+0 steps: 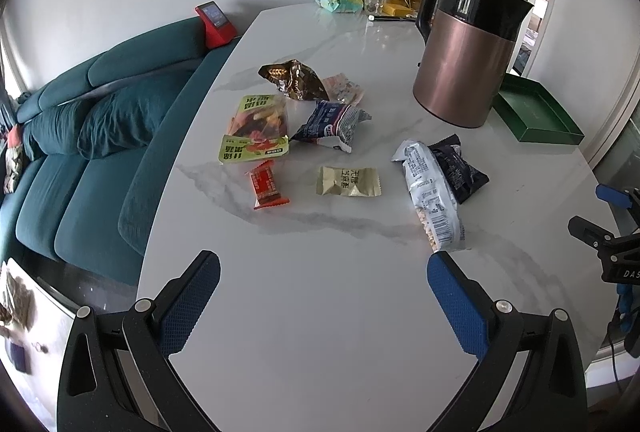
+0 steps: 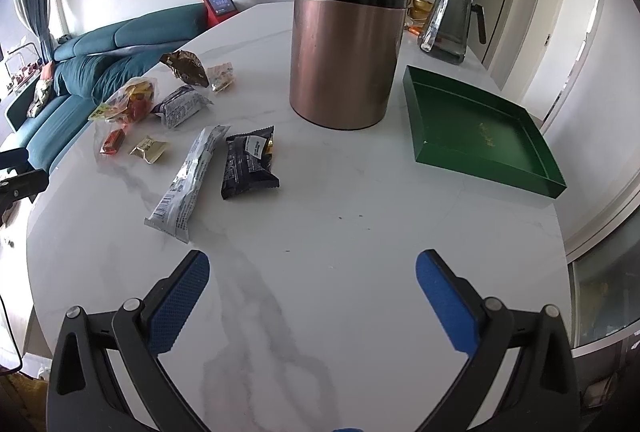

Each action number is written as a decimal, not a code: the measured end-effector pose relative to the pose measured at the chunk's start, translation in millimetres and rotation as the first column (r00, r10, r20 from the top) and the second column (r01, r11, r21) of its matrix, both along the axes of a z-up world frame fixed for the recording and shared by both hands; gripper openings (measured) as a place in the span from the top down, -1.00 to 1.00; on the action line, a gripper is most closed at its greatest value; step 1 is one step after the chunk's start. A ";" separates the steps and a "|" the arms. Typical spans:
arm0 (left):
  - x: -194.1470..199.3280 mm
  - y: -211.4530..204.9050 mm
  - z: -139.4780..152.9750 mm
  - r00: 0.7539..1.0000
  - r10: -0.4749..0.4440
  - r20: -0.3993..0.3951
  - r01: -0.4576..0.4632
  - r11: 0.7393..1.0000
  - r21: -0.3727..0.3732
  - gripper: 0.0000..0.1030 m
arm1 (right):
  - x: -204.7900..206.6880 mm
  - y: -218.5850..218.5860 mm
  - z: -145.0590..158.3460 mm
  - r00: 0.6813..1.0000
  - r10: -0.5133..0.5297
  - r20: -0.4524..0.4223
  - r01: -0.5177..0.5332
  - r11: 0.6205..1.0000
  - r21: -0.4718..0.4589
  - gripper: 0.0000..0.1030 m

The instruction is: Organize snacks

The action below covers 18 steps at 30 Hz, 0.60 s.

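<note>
Both grippers, left and right, are held wide apart, empty, over a glossy marble counter. Crinkled foil snack packets are scattered at 12 o'clock; a rectangular green tray is seen at 2 o'clock beside a coppery cylindrical kettle.

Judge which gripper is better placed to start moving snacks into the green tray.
Probably the right gripper. It is open and empty, with the green tray ahead to its right and the dark blue packet and long silver packet nearby. The left gripper sees that tray far off, partly behind the kettle.
</note>
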<state>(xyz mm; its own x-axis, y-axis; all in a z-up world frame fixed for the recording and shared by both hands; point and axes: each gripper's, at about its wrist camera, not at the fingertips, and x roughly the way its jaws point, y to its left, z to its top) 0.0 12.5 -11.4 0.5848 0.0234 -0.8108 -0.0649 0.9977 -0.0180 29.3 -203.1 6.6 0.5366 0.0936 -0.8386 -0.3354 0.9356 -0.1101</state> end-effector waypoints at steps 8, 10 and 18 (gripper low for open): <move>2.2 4.6 -2.8 1.000 0.007 -0.008 -0.007 1.000 -0.003 -0.98 | 3.9 5.1 -2.8 1.000 0.006 -0.005 -0.006 1.000 -0.005 -1.00; 3.2 5.5 -3.3 1.000 0.007 -0.010 -0.007 1.000 -0.005 -0.98 | 4.4 5.9 -3.1 1.000 0.007 -0.006 -0.007 1.000 -0.005 -1.00; 4.2 6.2 -4.0 1.000 0.007 -0.012 -0.007 1.000 -0.008 -0.98 | 5.2 7.4 -3.3 1.000 0.004 -0.007 -0.004 1.000 -0.007 -1.00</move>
